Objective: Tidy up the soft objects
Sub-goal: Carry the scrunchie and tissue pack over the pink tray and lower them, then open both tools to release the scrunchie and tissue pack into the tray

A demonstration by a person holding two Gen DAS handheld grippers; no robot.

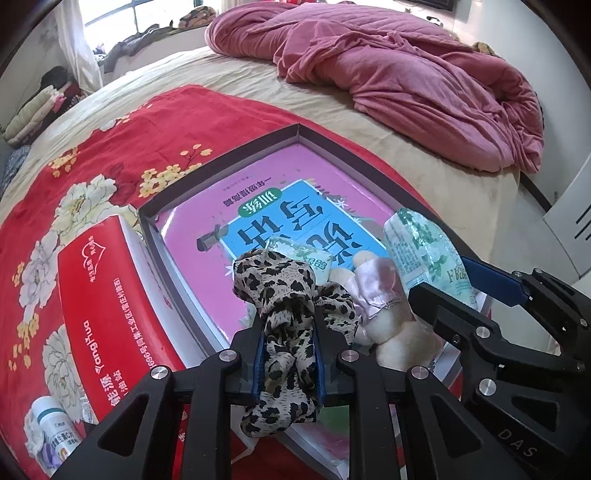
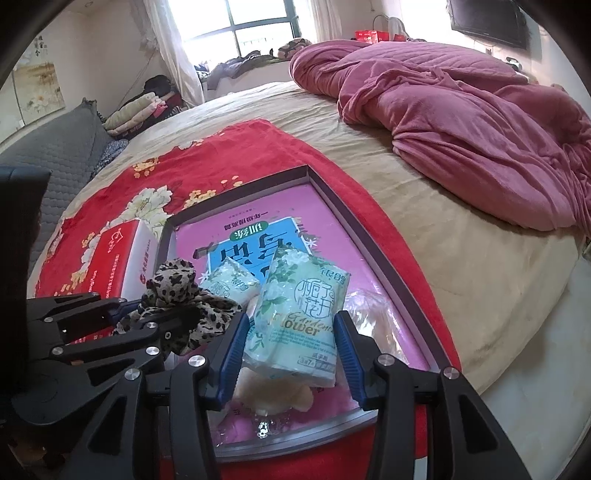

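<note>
Leopard scrunchie (image 1: 291, 332) and tissue pack (image 2: 299, 314) gripped over tray (image 2: 332, 192).

we saw daylight pour in from the window (image 2: 236, 33) at the far wall, so bright that its panes washed out to white. the bed (image 2: 480, 258) lay evenly lit with soft shadows. both fisheye views bent hard at the edges, with black corners. the glossy pink box liner (image 1: 325, 177) caught pale glare. focus stayed fairly sharp throughout.
</note>
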